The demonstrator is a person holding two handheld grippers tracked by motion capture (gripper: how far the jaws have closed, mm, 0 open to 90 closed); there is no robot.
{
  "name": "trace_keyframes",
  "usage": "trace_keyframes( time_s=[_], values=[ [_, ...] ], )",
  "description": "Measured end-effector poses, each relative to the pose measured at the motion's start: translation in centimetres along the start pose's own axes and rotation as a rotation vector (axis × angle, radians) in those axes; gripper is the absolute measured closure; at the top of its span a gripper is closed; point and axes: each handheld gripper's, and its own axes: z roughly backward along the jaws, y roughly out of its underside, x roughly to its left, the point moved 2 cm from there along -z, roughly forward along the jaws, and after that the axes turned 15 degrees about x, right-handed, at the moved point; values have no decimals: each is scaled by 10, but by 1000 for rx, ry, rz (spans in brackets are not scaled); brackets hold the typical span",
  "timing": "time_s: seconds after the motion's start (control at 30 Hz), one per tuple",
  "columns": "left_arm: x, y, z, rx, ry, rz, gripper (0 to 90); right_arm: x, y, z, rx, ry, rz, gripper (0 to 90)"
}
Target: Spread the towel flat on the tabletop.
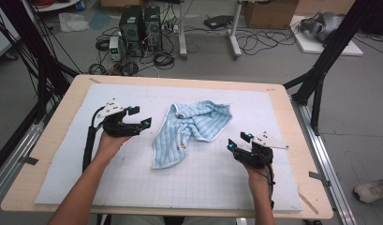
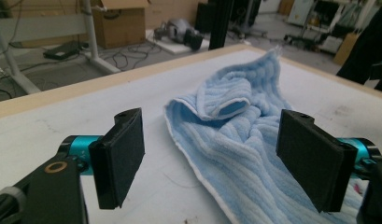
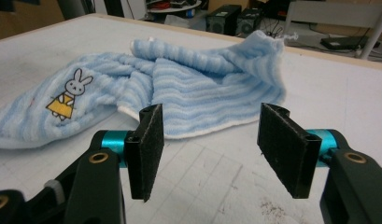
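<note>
Here, with the crumpled blue towel (image 1: 191, 129) mid-desk (image 1: 292, 140) between our left hand-held gripper (image 1: 141, 117) and right hand-held gripper (image 1: 238, 141), both open and empty, we risk pinching several bunched layers instead of one edge.

A crumpled light-blue striped towel (image 1: 191, 129) is seen lying near the middle of a white gridded mat (image 1: 133, 183) that covers the wooden table (image 1: 53, 136). The left tool (image 1: 141, 116) is held just left of the towel, its jaws apart and nothing gripped. The right tool (image 1: 238, 142) is held near the towel's lower right edge, jaws likewise apart and empty.
</note>
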Motion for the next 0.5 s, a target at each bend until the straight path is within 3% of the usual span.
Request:
trace_keyframes(
  time_s=[0.27, 0.5],
  values=[
    [-12, -28, -58, 152, 93, -47, 327, 2, 5, -4, 3, -18, 2, 404],
    [-20, -43, -94, 213, 130, -74, 303, 2, 6, -3, 5, -27, -5, 404]
  ],
)
